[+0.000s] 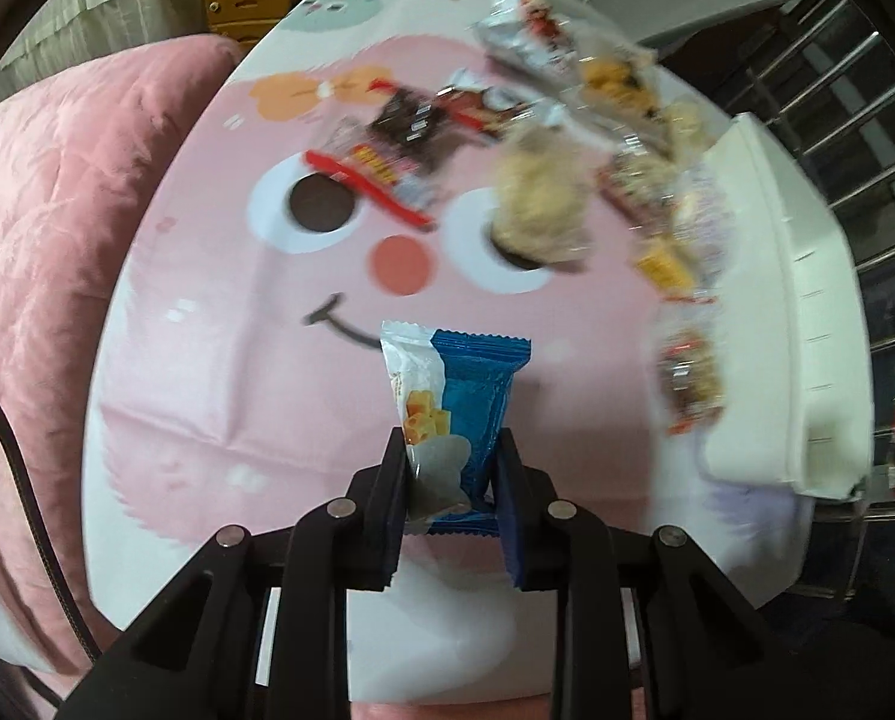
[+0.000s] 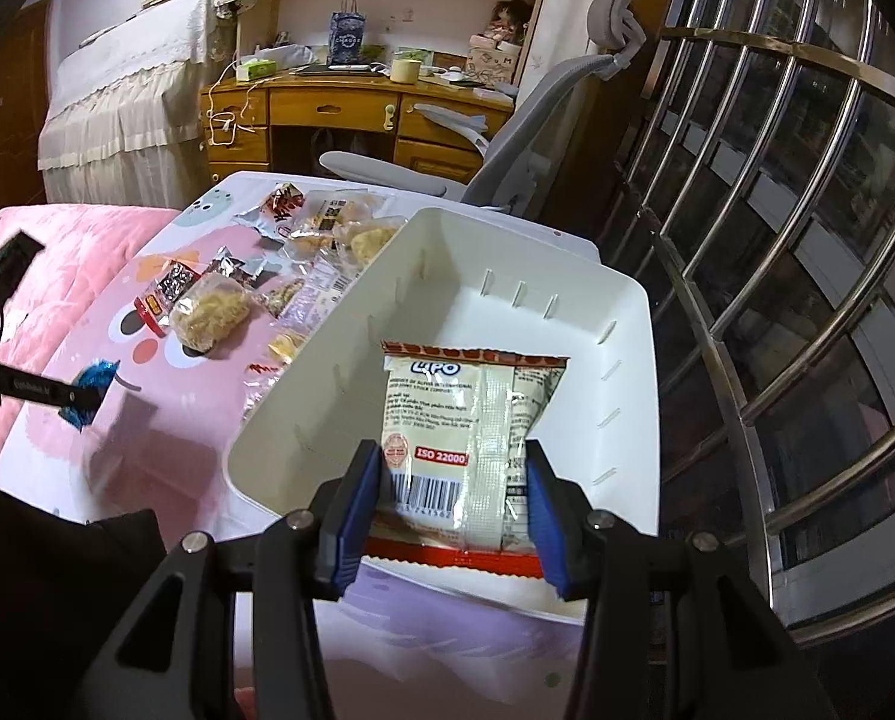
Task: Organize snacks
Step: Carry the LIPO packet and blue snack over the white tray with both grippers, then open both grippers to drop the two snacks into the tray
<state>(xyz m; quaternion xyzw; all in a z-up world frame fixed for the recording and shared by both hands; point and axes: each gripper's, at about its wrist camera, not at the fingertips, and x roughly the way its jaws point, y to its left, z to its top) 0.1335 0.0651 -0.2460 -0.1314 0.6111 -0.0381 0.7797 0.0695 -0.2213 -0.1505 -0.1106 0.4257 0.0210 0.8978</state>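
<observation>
- Left gripper (image 1: 450,468) clamped on blue-and-white snack packet (image 1: 456,402), lifted above the pink cloth (image 1: 219,360).
- Right gripper (image 2: 453,480) grips cream Lipo packet (image 2: 465,432) (over white bin (image 2: 621,372)).

Each gripper was built of matte black linkage arms with triangular cut-outs, joined by round silver pivot pins. The left gripper (image 1: 450,474) carried two narrow fingers (image 1: 387,498); the right one showed a ribbed blue pad. The right gripper (image 2: 454,504) carried ribbed blue pads (image 2: 351,534) on both black fingers. In the right wrist view, the left gripper's black arm bore small white lettering, too small to read
</observation>
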